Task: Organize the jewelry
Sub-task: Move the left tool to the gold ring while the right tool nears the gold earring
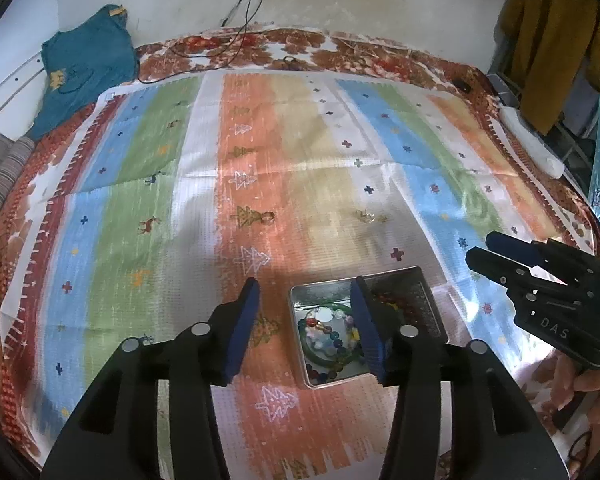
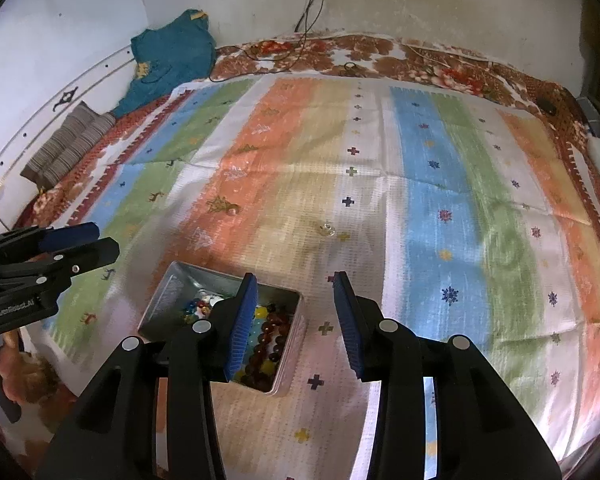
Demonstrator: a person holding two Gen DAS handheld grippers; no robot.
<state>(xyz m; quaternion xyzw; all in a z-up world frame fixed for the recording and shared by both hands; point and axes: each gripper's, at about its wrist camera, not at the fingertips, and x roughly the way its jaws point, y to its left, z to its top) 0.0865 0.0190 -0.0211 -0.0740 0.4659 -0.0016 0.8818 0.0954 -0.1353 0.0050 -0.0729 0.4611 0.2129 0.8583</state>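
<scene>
While the left wrist view looks straight down on the green bangle [image 1: 332,364] in the tin [image 1: 430,304], the right wrist view shows dark red beads [image 2: 274,334] there. Both the left gripper [image 1: 304,330] and right gripper [image 2: 296,324] stand parted, empty. Striped cloth [image 2: 440,200] beyond holds only two small rings [image 1: 269,218].

left gripper [image 1: 304,320] at lower centre, jaws apart with nothing between the pads, over a metal tin [image 1: 432,304] of beaded bracelets [image 1: 328,340] on striped cloth [image 1: 140,200]; right gripper [image 1: 480,250] at right edge; two small rings [image 1: 269,218] mid-frame.
</scene>
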